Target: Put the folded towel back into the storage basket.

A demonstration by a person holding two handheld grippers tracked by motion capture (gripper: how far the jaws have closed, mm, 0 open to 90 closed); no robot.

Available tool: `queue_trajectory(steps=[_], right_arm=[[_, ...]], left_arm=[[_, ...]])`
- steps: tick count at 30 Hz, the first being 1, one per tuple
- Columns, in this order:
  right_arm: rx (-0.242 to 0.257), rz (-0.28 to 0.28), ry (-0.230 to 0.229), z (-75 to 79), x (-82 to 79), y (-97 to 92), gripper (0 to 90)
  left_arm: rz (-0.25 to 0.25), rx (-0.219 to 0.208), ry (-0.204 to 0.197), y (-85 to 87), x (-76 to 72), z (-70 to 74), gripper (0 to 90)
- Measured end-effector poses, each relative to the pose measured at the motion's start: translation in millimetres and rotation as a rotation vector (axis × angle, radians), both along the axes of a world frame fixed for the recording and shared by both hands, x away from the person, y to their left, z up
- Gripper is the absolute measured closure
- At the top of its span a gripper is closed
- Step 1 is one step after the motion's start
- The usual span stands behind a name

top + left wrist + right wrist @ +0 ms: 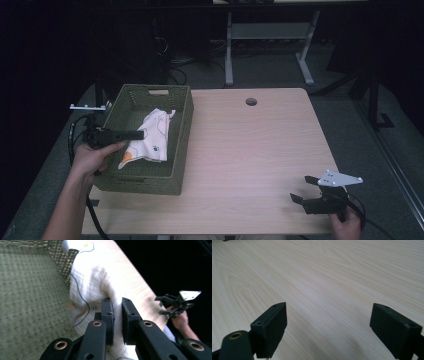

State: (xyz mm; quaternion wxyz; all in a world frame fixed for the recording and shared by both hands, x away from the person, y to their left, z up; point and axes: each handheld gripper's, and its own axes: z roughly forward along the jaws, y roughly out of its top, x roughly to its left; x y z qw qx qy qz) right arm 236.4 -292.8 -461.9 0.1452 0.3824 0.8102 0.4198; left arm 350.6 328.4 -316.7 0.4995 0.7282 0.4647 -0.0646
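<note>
1. One white cloth point(150, 136), crumpled, with thin dark line drawings and small orange marks, lies inside the green woven basket point(182, 120) at the desk's point(260, 150) left side.
2. Left claw point(117, 305) is clamped on a fold of the cloth.
3. Right claw point(328, 327) stands wide open above bare desk, holding nothing.
4. Cloth's lower edge is hidden behind the left claw.

The wooden table point(250, 150) has a light grain and a small round hole point(251, 101) near its far edge, about in the middle. Behind the table, on the grey floor point(270, 70), stands a white metal frame point(267, 40) with two legs. Some dark cables point(172, 62) lie on the floor beyond the far left corner of the table.
</note>
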Motion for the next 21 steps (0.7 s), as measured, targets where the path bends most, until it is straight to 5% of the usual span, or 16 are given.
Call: queue_trajectory(steps=[8, 16, 17, 18, 19, 21], right_arm=[[-0.001, -0.002, 0.004, -1.4, 1.8, -1.1, 13.8], [0.0, -0.002, 0.002, -1.4, 2.8, -1.6, 13.7], [0.0, -0.002, 0.007, -1.4, 2.1, -1.0, 13.8], [-0.001, 0.0, 0.009, -1.4, 1.9, -0.9, 13.7], [0.001, 0.001, 0.012, -1.2, 1.5, -0.9, 13.8], [0.002, 0.002, 0.01, -0.6, 0.6, -1.4, 13.7]], left_arm=[[0.006, 0.084, 0.017, 10.2, 14.2, -15.2, 82.7], [-0.059, 0.177, 0.008, 9.8, 36.8, -27.6, 81.1], [-0.049, 0.262, -0.045, 10.8, 43.2, -28.2, 75.4], [-0.049, 0.262, -0.045, 10.8, 43.2, -28.2, 63.5], [0.013, 0.336, -0.05, 12.4, 50.1, -30.7, 50.9], [0.028, 0.335, -0.014, 13.8, 54.6, -34.6, 46.9]])
